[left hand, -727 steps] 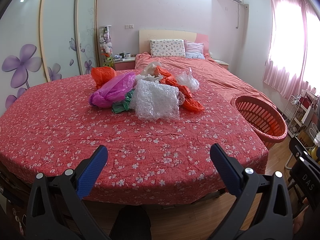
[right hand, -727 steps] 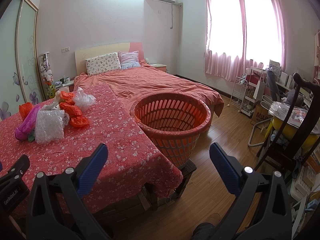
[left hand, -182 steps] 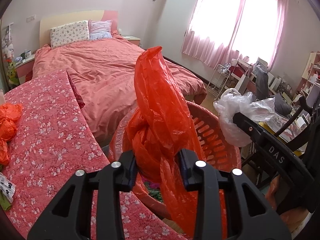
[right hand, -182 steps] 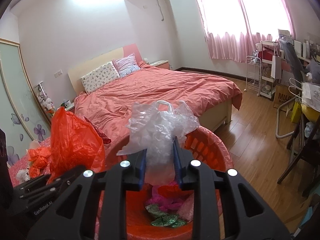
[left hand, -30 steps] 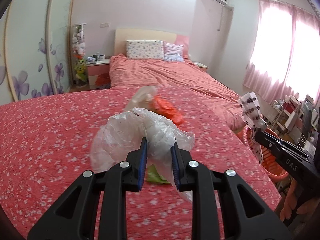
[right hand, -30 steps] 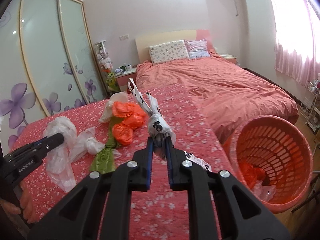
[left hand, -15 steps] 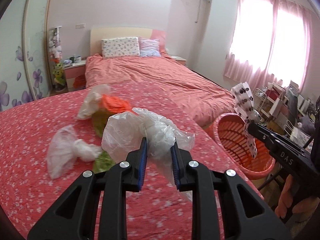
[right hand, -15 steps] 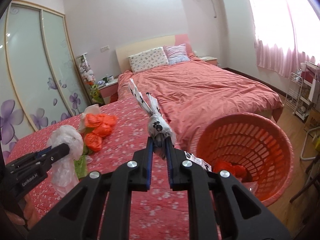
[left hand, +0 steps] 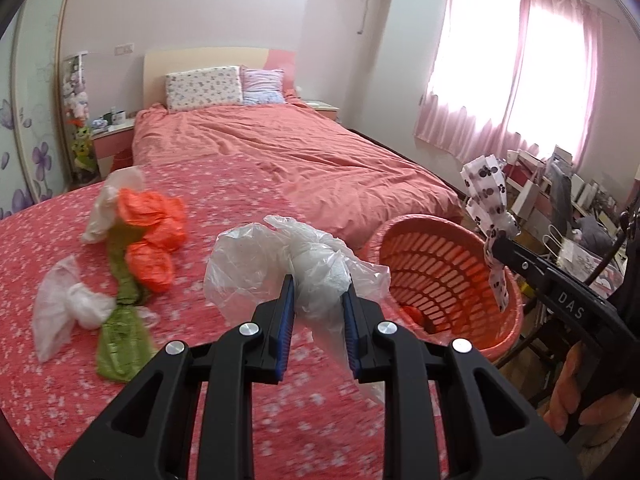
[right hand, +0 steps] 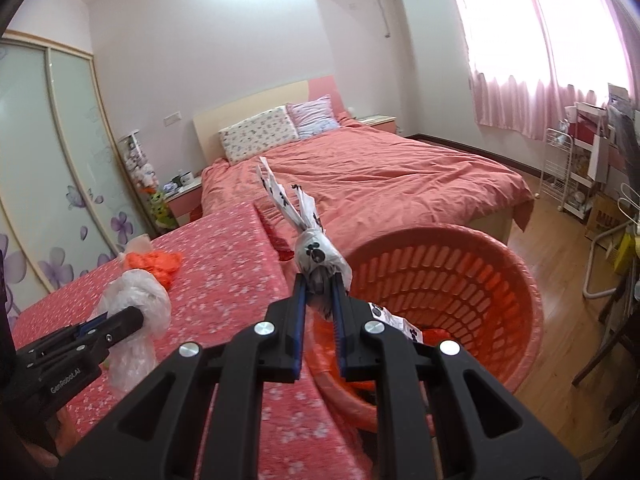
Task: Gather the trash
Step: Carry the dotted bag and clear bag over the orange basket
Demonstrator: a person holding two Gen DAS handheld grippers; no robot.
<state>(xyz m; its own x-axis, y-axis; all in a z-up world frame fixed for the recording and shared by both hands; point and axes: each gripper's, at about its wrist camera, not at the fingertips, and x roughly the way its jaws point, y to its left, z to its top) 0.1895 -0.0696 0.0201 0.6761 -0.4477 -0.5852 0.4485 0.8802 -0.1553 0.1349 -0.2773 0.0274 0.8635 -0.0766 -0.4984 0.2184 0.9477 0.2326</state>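
Observation:
My left gripper (left hand: 319,290) is shut on a clear plastic bag (left hand: 288,260) and holds it above the floral red table cover, left of the orange basket (left hand: 448,280). My right gripper (right hand: 319,286) is shut on a white bag with black spots (right hand: 316,252), held at the basket's near rim (right hand: 440,280). The same spotted bag shows in the left wrist view (left hand: 486,204) over the basket. Red trash lies in the basket's bottom (left hand: 412,312). On the cover lie orange bags (left hand: 154,236), a green bag (left hand: 120,320) and a clear bag (left hand: 68,308).
A bed (left hand: 280,160) with a salmon duvet and two pillows stands behind the table. A wardrobe with flower doors (right hand: 52,184) is on the left. A chair, wire rack and clutter (right hand: 592,184) stand on the wooden floor at the right, under pink curtains.
Both grippers have swung right toward the basket with their bags held. The basket is now larger and closer in both views; the trash left on the cover has slid to the left.

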